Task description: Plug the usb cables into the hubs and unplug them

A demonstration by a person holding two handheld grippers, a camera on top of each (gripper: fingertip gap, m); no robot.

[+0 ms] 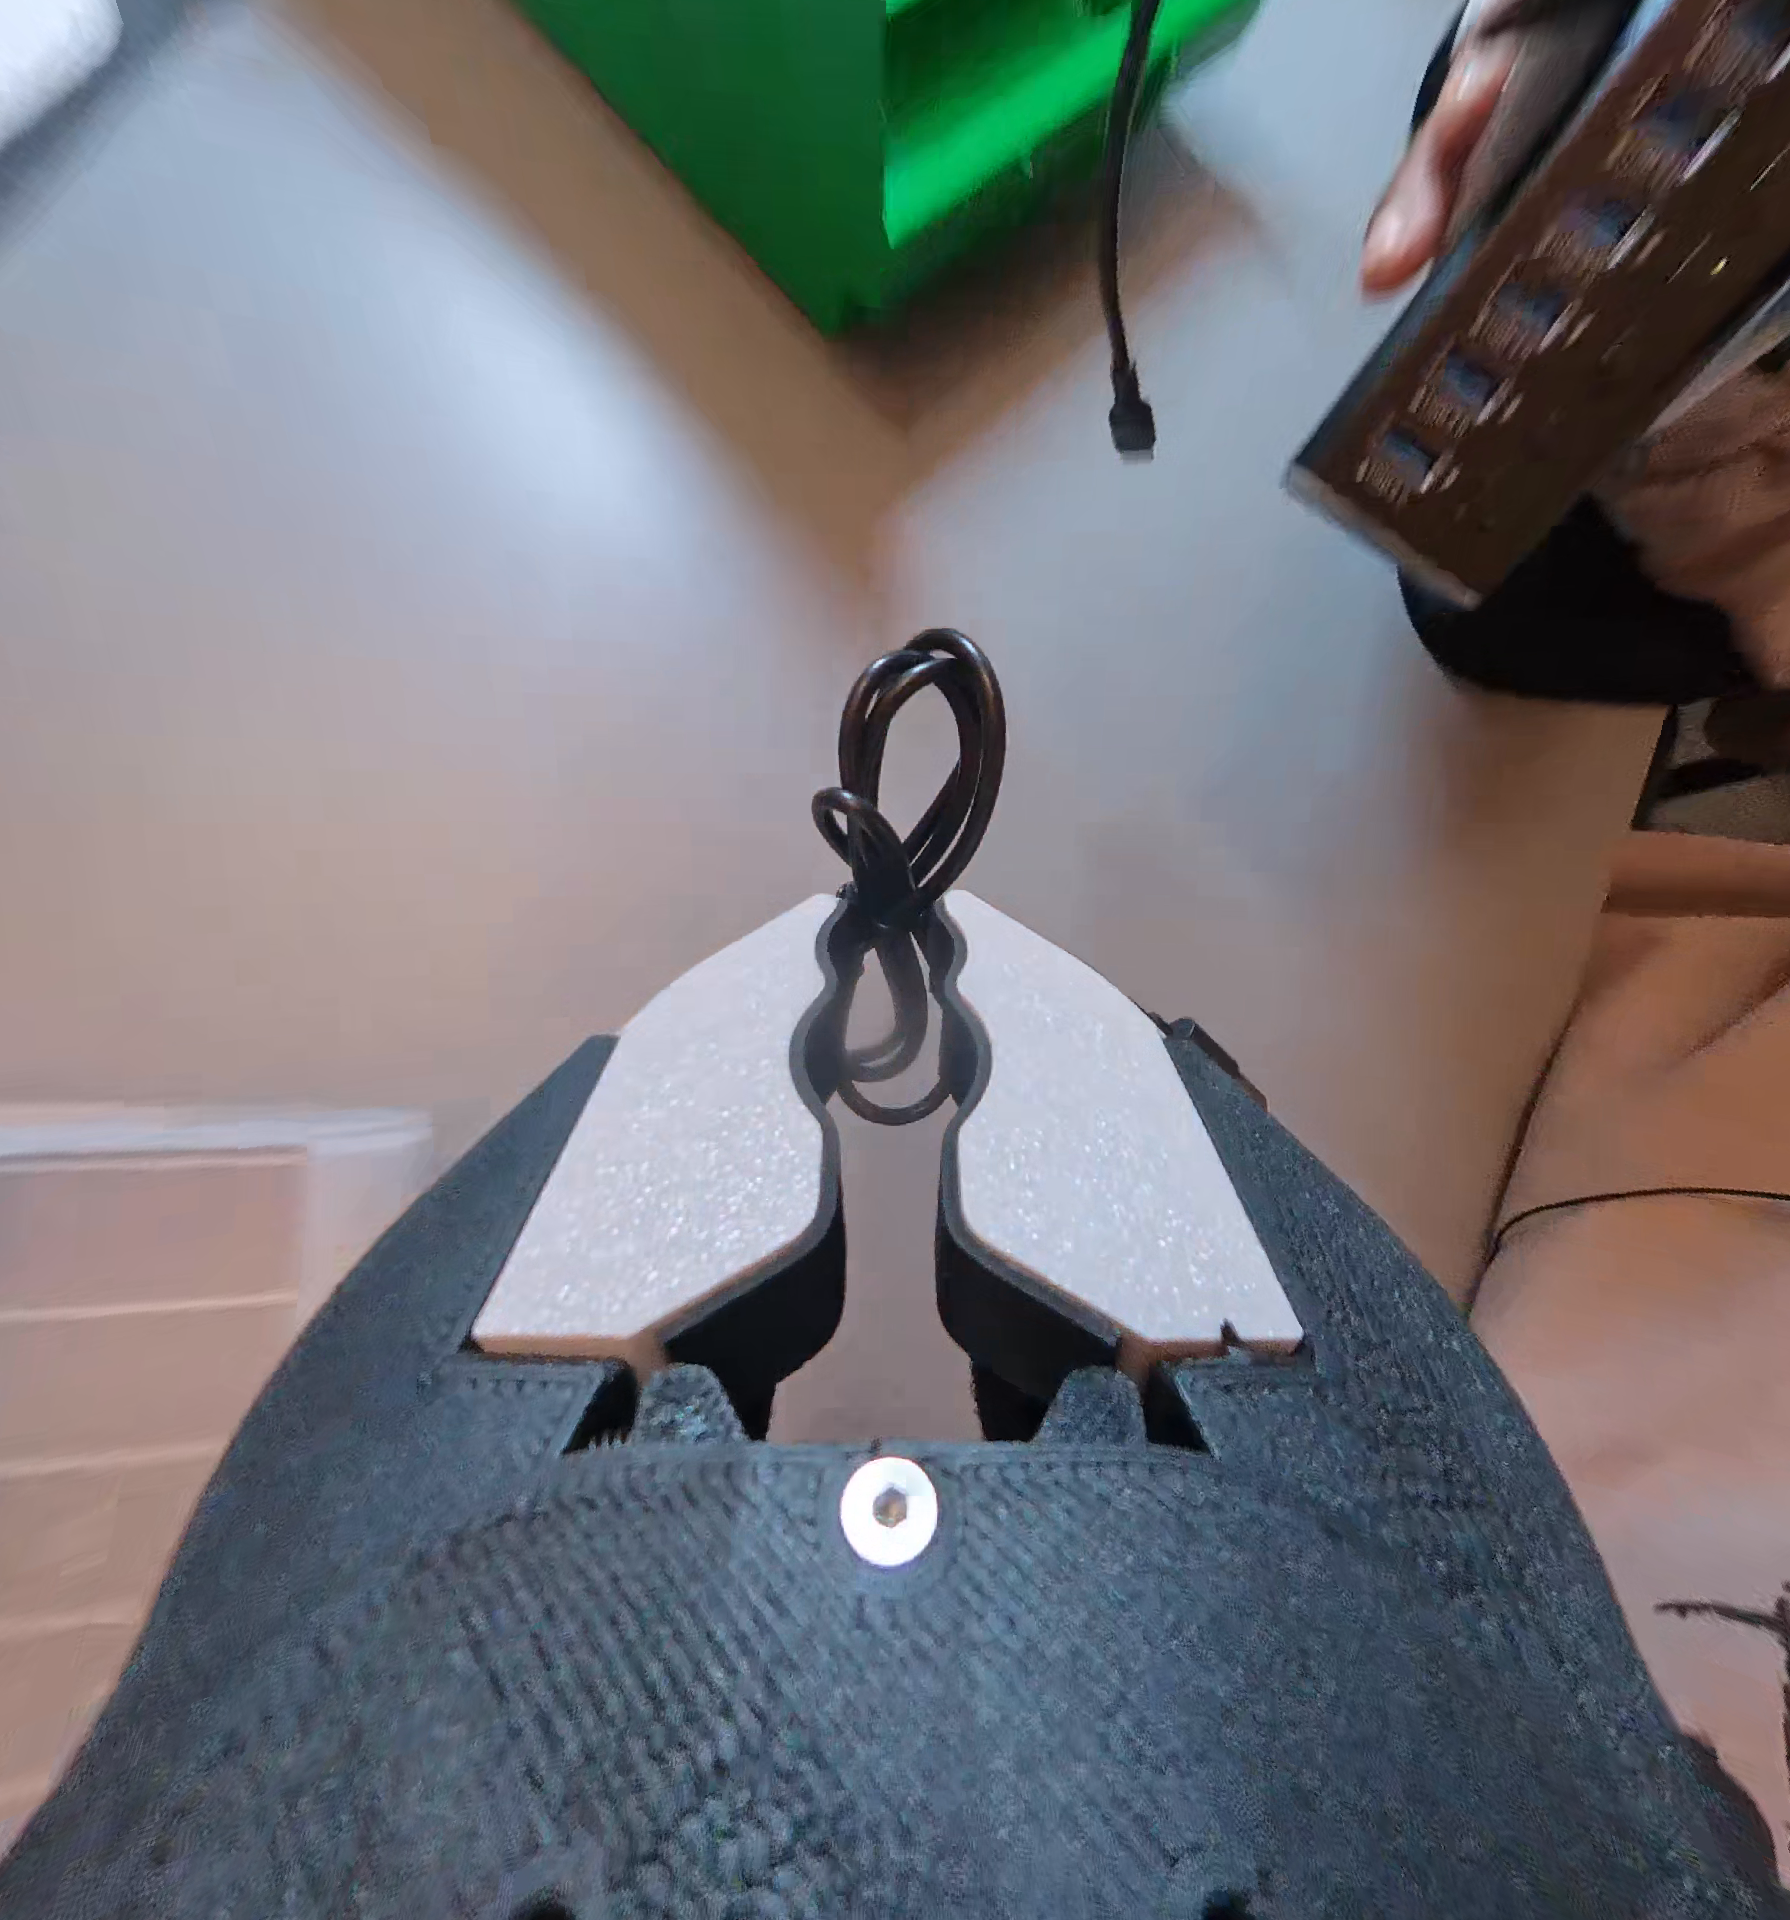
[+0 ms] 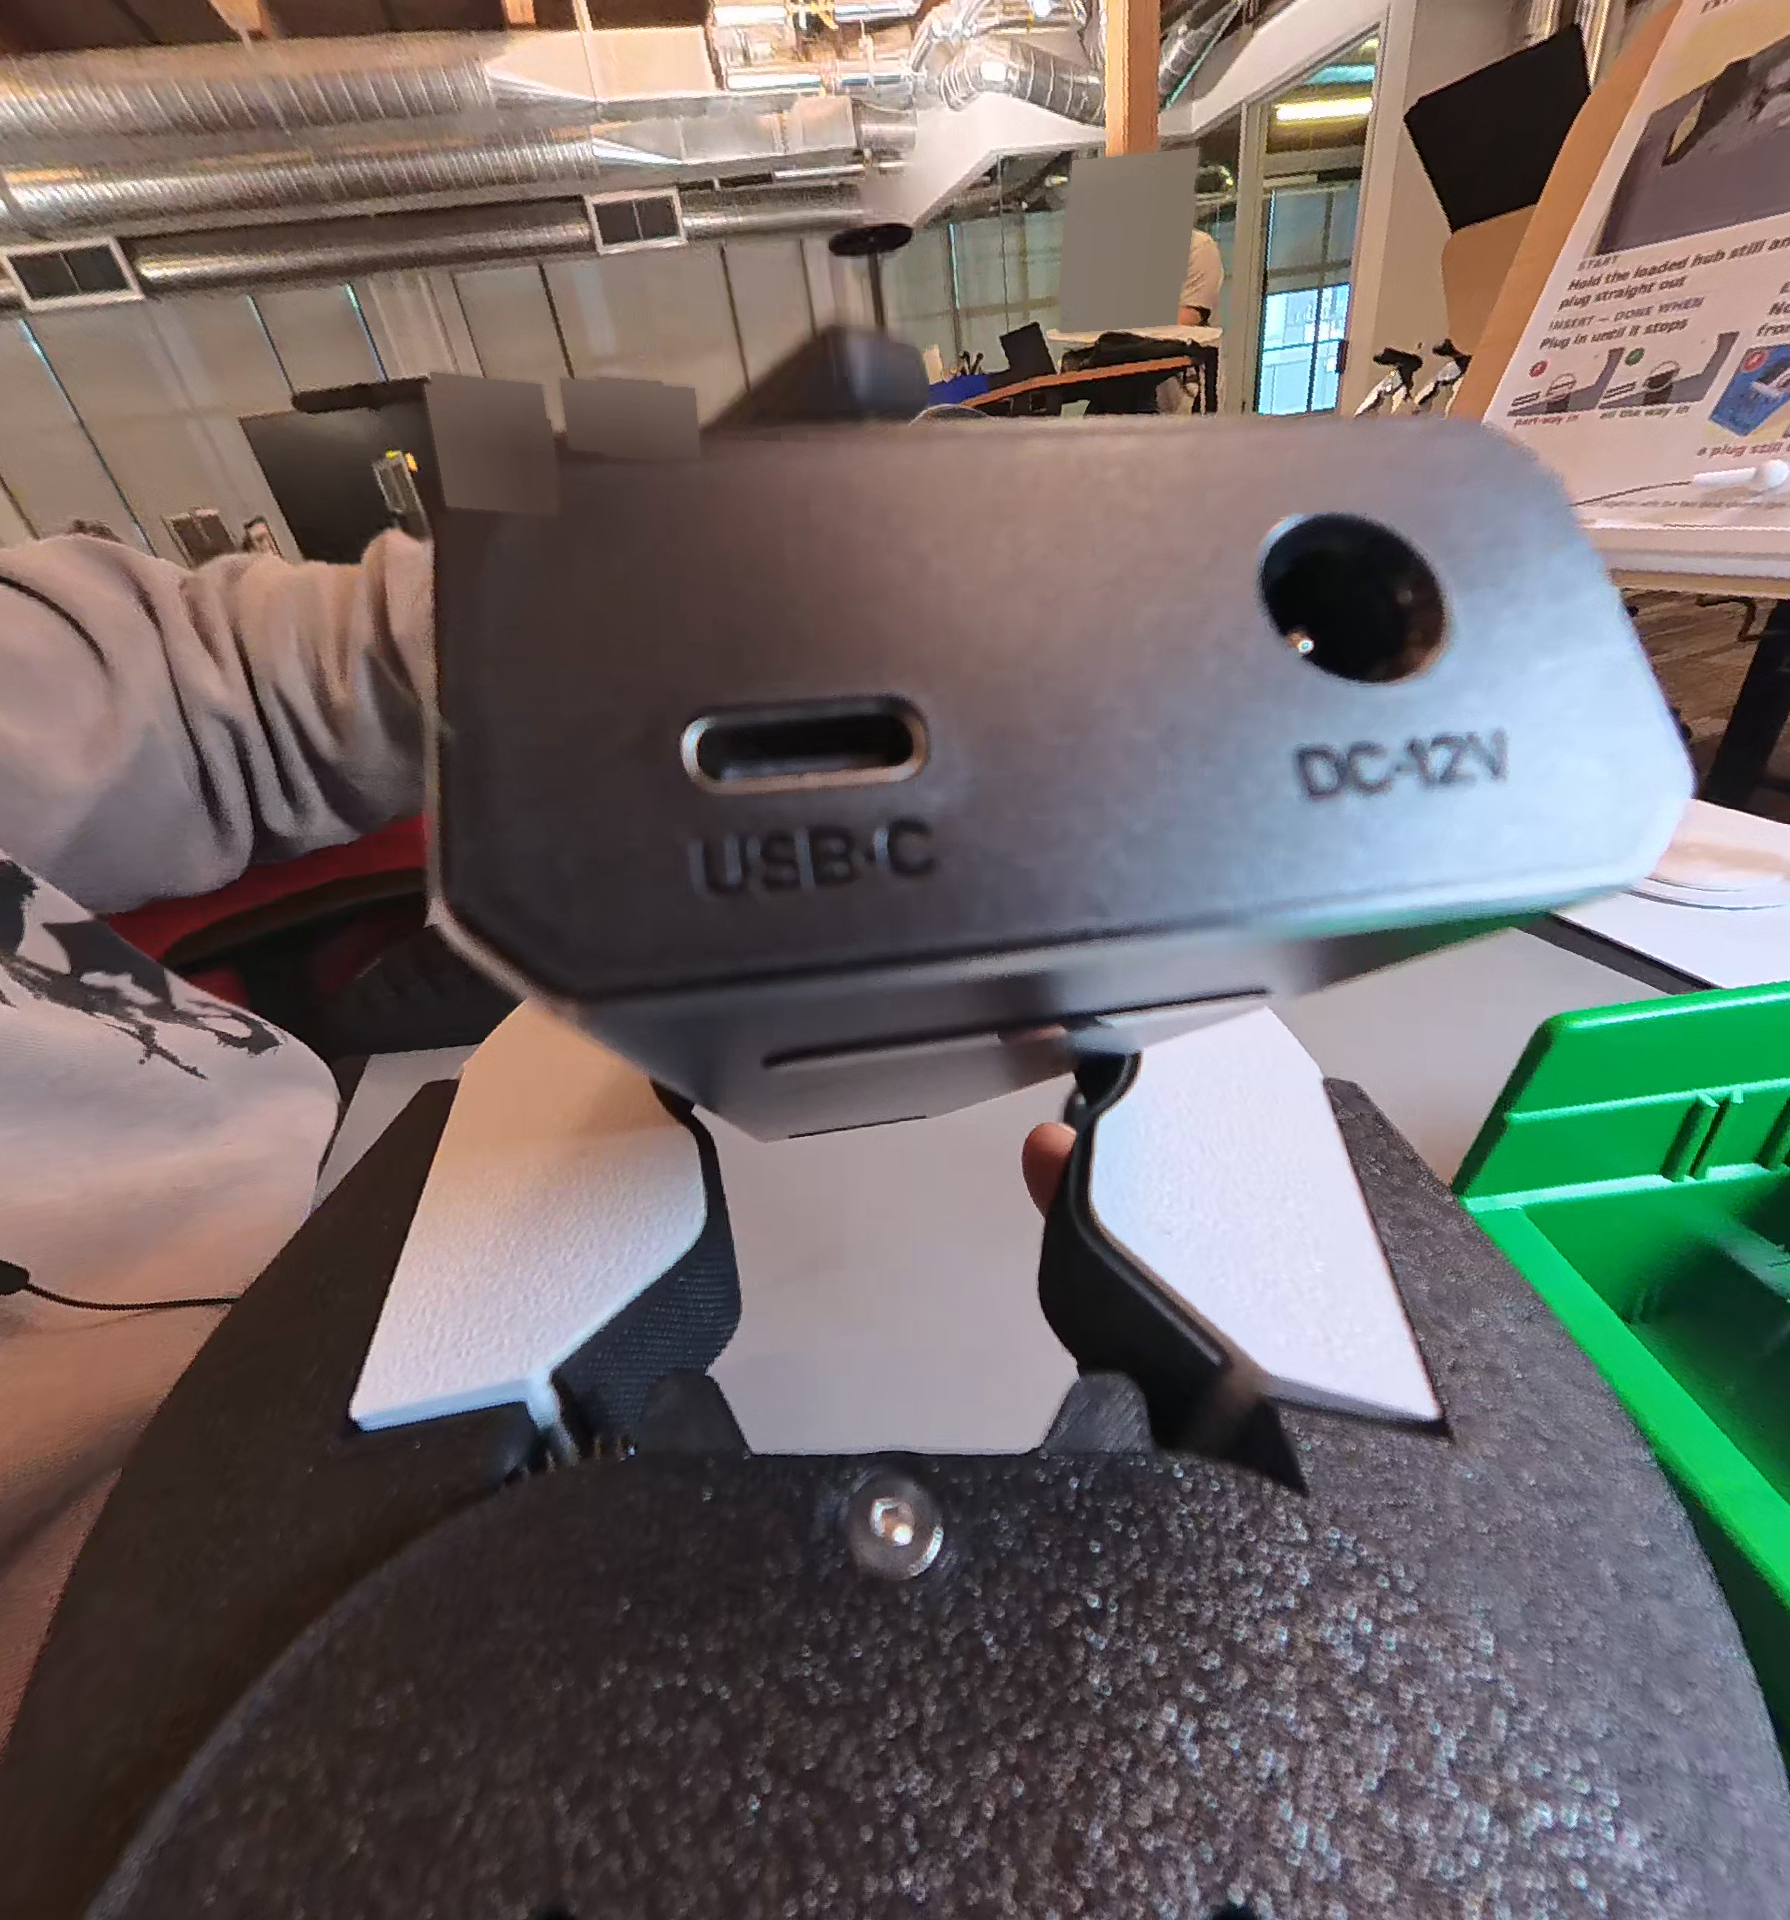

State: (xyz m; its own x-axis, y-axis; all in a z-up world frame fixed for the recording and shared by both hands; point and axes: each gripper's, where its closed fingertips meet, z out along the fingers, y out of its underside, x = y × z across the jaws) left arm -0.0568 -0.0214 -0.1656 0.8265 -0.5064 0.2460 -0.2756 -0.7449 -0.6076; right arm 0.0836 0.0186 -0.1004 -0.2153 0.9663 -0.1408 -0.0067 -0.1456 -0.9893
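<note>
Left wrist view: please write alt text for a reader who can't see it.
The left gripper is shut on a coiled black cable tied in a bundle, held above a pale table. At upper right a dark hub with a row of ports is held tilted, a loose cable end hangs beside it, and a green bin sits behind.
</note>
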